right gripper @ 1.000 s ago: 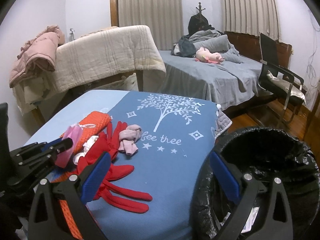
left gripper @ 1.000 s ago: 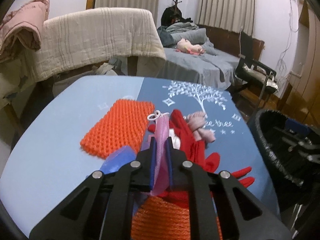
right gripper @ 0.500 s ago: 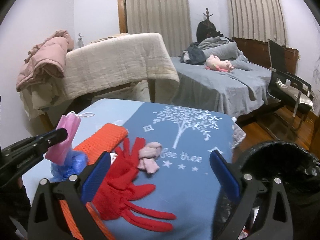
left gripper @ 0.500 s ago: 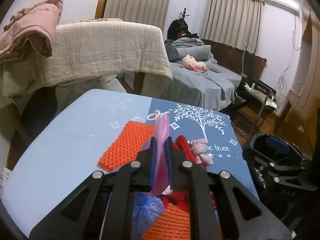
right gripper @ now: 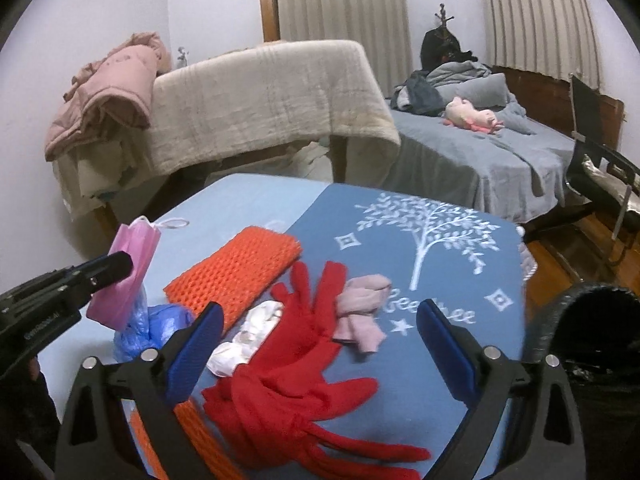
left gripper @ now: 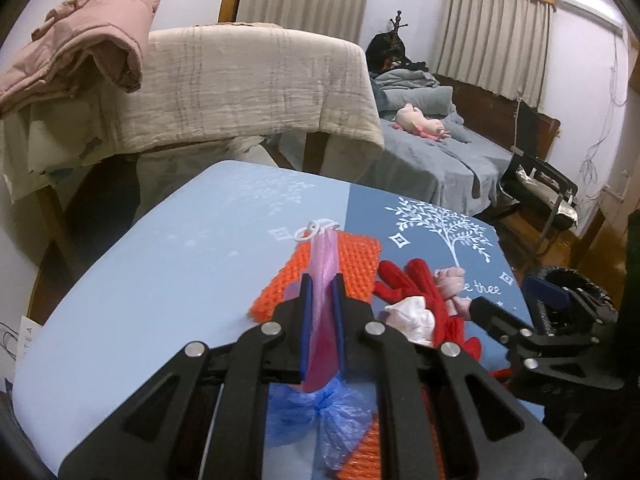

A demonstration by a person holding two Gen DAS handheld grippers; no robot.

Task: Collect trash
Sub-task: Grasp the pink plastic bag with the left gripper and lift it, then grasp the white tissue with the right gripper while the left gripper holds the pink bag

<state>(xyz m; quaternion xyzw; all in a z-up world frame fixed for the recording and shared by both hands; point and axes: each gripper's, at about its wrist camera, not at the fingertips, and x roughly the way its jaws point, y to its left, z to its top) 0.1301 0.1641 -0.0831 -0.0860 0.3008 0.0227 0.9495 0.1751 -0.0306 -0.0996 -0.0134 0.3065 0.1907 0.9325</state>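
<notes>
My left gripper point(left gripper: 320, 280) is shut on a pink face mask point(left gripper: 323, 276) and holds it above the blue table cloth point(left gripper: 180, 264); its white ear loop point(left gripper: 318, 230) sticks out past the tips. The same mask point(right gripper: 126, 276) and left gripper point(right gripper: 120, 266) show at the left of the right wrist view. My right gripper point(right gripper: 316, 324) is open and empty above red gloves point(right gripper: 296, 360). A crumpled white tissue point(right gripper: 248, 340), a blue plastic bag point(right gripper: 154, 330) and a pink cloth ball point(right gripper: 362, 304) lie on the table. The black-lined trash bin point(right gripper: 592, 344) stands at the right.
Two orange knitted mats point(right gripper: 236, 272) lie on the table. Behind it stand a blanket-draped rack point(right gripper: 272, 96) with a pink jacket point(right gripper: 112, 88), a grey bed point(right gripper: 480, 148) and a black chair point(right gripper: 600, 160).
My left gripper has lifted the pink mask up off the pile, uncovering the blue bag. My right gripper has moved left from over the bin to above the red gloves.
</notes>
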